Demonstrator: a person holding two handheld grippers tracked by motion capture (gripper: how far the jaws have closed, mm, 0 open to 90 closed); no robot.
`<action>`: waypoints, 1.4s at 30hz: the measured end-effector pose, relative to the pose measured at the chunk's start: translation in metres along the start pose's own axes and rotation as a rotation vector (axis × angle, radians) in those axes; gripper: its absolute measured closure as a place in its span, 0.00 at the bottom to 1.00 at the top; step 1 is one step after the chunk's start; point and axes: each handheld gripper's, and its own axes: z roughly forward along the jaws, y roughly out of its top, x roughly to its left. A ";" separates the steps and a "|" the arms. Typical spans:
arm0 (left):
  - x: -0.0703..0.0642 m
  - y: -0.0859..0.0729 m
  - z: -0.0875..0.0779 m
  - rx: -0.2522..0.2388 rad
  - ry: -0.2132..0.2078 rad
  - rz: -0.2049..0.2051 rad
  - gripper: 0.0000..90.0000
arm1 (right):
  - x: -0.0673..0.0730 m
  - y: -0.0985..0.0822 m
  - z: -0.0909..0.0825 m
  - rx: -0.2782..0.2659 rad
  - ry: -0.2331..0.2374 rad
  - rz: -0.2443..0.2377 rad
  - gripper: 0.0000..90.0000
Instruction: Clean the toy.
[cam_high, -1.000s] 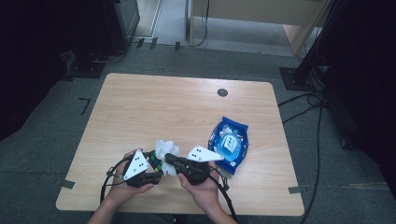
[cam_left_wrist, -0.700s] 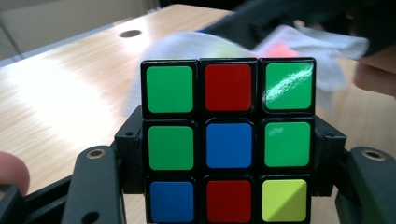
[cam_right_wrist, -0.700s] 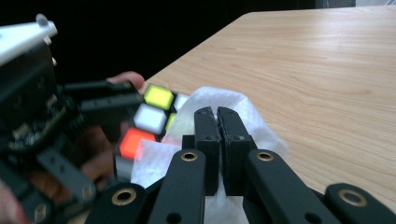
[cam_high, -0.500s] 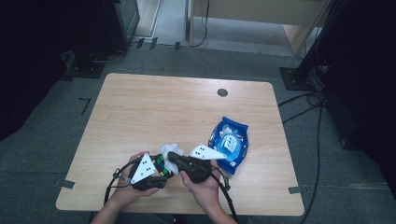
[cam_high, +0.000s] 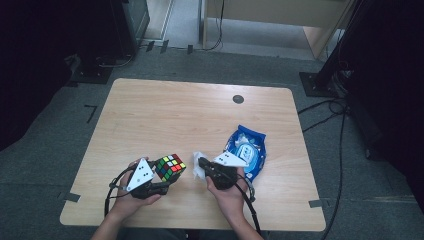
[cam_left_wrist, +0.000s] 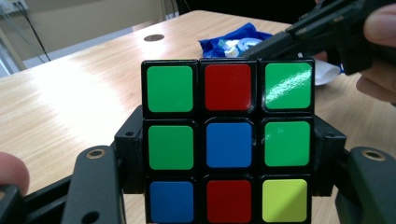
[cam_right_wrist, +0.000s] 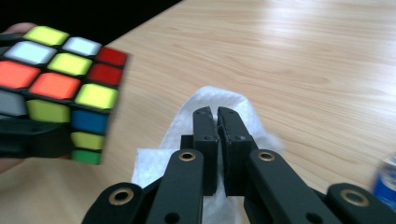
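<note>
Puzzle cube (cam_high: 170, 167), one: clamped between the jaws of the left gripper (cam_high: 159, 186) by two opposite sides, raised off the table (cam_high: 165, 115) near the front edge, one corner tipped toward 1 o'clock; no long axis. Face seen in the left gripper view (cam_left_wrist: 228, 140): nine stickers, four green, two red, two blue, one yellow, blue at centre. Right gripper view adds the orange, yellow and white top face (cam_right_wrist: 60, 93).

White wipe (cam_high: 199, 164), one: flat on the table at 3 o'clock of the cube, beneath the right gripper (cam_right_wrist: 217, 113), jaws nearly pressed together, having just eased apart slightly; contact with the wipe not discernible.

Blue wipe packet (cam_high: 247, 152), one: at 2 o'clock of the wipe.
</note>
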 end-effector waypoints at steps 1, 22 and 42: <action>0.000 0.000 0.001 0.003 0.003 -0.001 0.38 | -0.002 0.000 -0.001 -0.001 -0.010 0.013 0.91; -0.018 0.002 0.011 -0.017 0.061 0.006 0.37 | 0.035 0.008 0.007 0.013 0.253 0.290 0.35; -0.010 0.007 -0.004 -0.108 0.074 0.000 0.38 | 0.014 0.010 0.006 -0.007 0.393 0.482 0.24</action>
